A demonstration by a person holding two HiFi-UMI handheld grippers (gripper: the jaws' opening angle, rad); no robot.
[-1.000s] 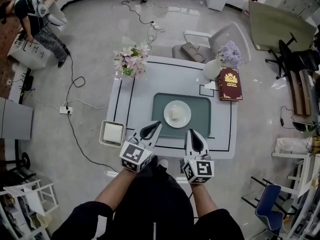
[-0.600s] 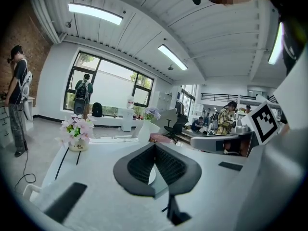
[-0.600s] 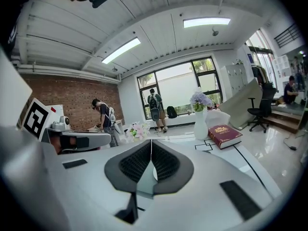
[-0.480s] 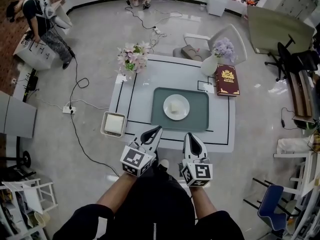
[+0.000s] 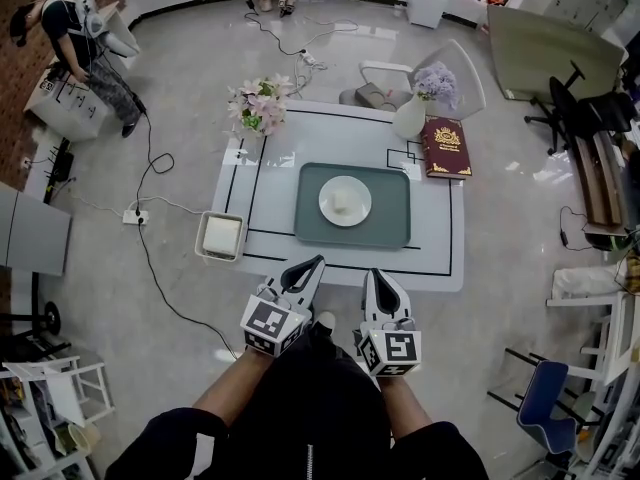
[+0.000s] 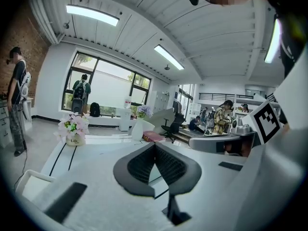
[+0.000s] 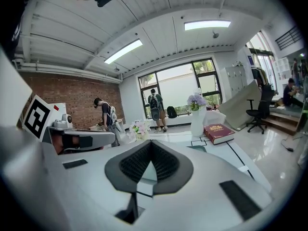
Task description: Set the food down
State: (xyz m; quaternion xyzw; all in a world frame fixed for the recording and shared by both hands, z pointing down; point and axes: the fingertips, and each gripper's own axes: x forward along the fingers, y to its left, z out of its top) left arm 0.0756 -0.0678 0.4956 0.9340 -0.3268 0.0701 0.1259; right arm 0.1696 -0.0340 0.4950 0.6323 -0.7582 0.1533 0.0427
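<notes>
Food point(image 5: 344, 200) is sitting well beyond the jaws, which are pressing together, empty, on both the left gripper point(image 5: 316, 261) and the right gripper point(image 5: 372, 274), hovering side by side at the near edge of the table point(image 5: 436, 260). It is resting on a white plate point(image 5: 326, 209) on the green tray point(image 5: 393, 224), mid-table.

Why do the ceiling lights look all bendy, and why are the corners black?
Left gripper view and right gripper view: a wide-angle lens bends the ceiling lights and darkens the corners. Head view: sharper and evenly lit, the table edges bow only slightly.
</notes>
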